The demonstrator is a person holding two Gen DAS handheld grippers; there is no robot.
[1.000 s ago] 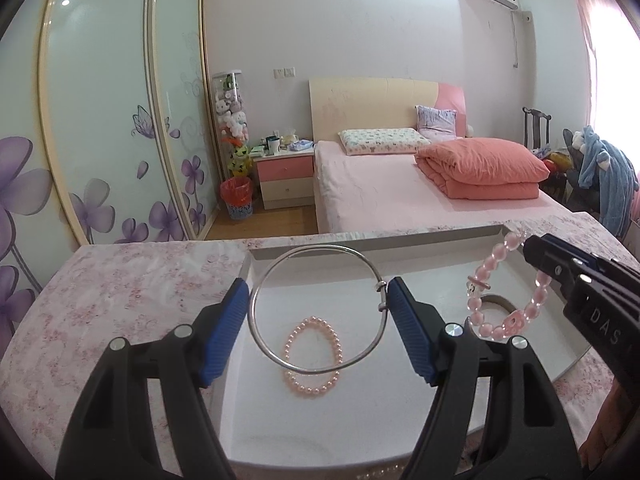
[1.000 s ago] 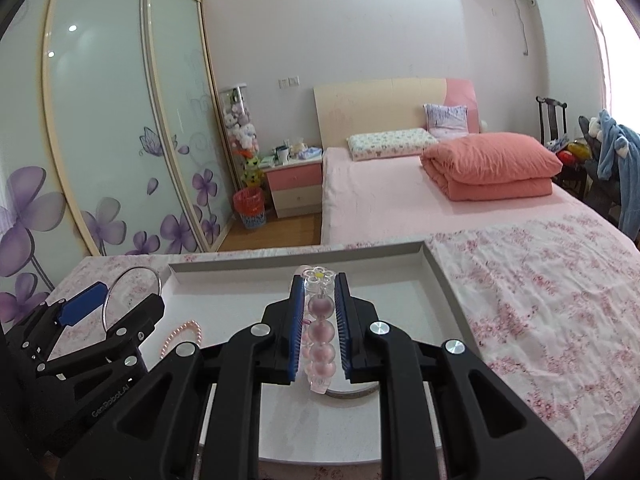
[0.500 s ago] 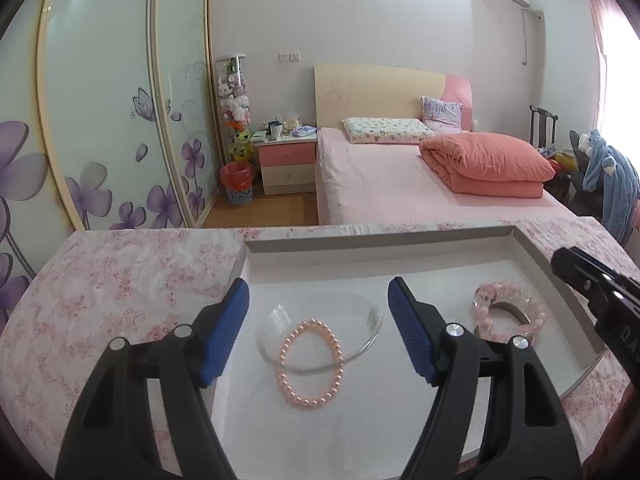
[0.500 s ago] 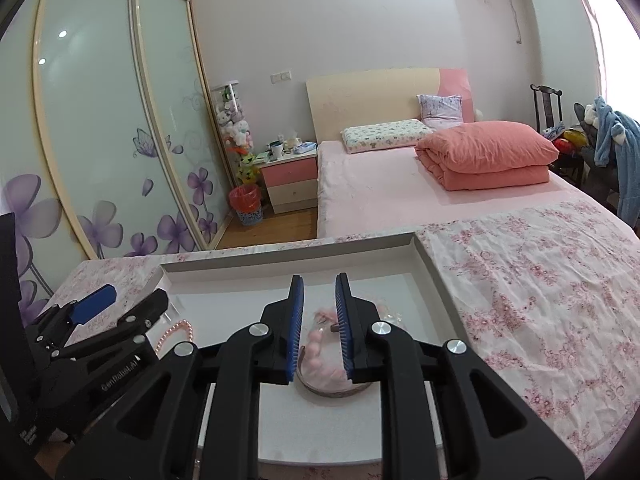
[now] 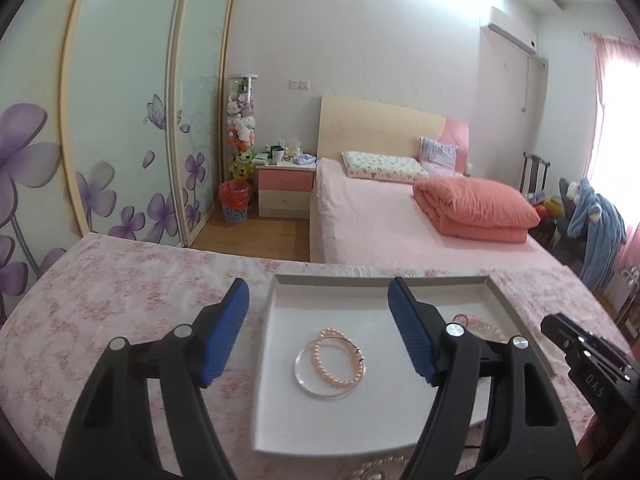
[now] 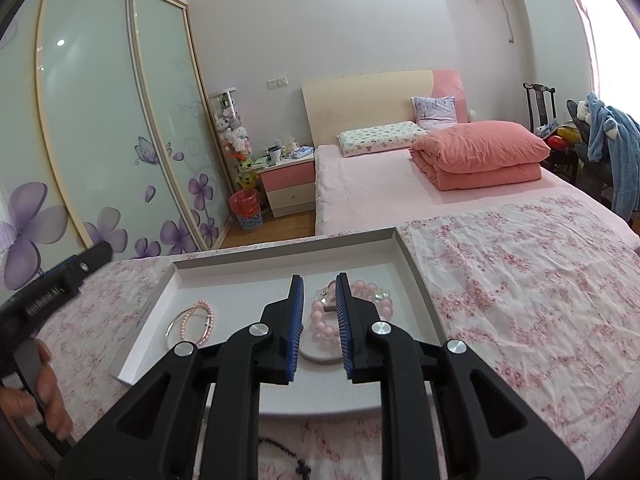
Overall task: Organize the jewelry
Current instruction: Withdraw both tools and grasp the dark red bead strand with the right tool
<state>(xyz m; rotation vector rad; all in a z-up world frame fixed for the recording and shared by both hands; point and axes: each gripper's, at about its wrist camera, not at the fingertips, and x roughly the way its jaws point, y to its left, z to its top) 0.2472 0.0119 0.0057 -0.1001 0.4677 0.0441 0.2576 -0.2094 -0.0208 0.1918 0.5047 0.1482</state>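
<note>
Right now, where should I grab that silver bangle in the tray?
Take the silver bangle by its near-left arc, coming from above. It lies flat in the tray, and the pearl bracelet overlaps its far-right part, so that arc is bare.

A silver bangle (image 5: 316,364) and pearl bracelet (image 5: 340,360) lie overlapping in the white tray (image 5: 280,400), pink bead bracelet (image 6: 324,320) apart

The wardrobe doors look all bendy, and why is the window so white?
Left wrist view: the fisheye lens bows the wardrobe doors, and the window is washed out by daylight. Right wrist view: the same curve and glare; the tray looks sharp.
</note>
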